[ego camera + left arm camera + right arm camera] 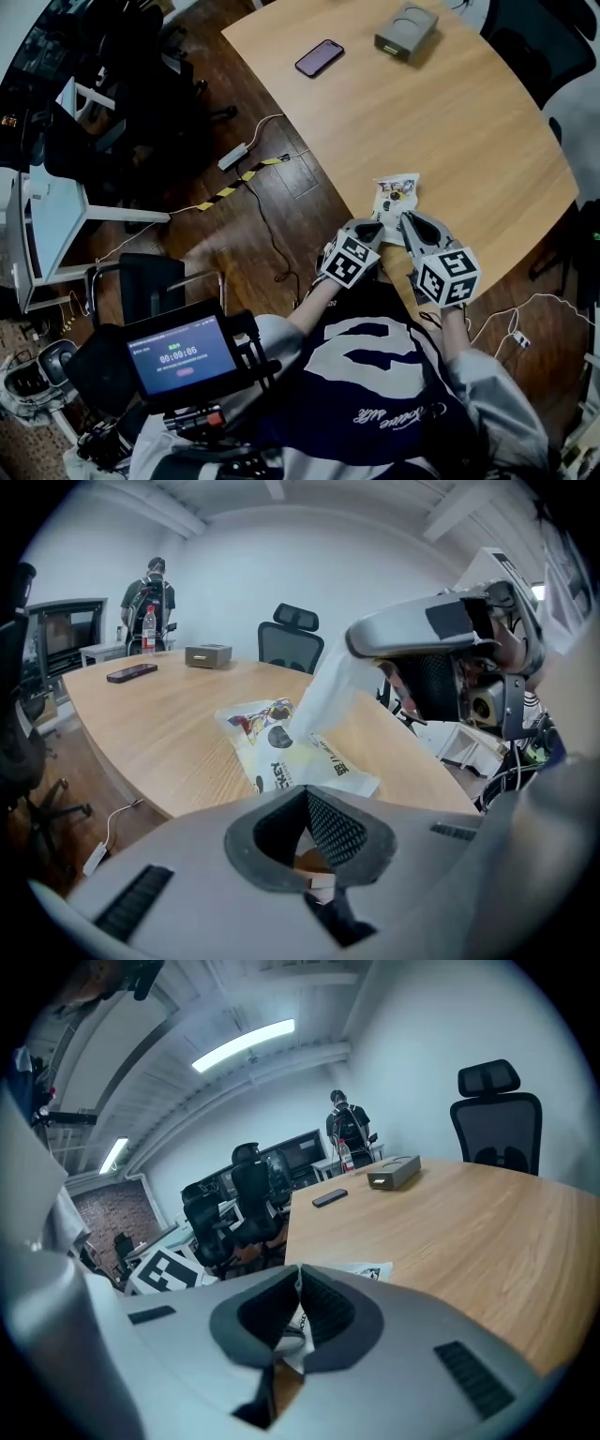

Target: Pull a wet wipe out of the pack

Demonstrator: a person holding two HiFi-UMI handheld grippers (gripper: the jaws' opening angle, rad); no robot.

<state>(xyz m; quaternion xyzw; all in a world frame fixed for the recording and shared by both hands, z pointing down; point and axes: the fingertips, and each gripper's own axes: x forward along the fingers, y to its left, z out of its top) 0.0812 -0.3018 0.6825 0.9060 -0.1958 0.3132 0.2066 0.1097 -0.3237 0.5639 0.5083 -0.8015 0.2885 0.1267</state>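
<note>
Right gripper (300,1269): clenched on a white wet wipe (328,691), which runs taut from the jaws down into the pack (281,752).
Left gripper (305,791): jaws together, tips at the pack's near edge; whether they pinch it cannot be told.
Pack: printed white pouch, flat on the wooden counter (450,112), close to its near edge, just ahead of both grippers.
Further along the counter: dark phone (320,57) and grey box (406,31), well apart from the pack.
Beyond the counter: black office chair (291,639).
</note>
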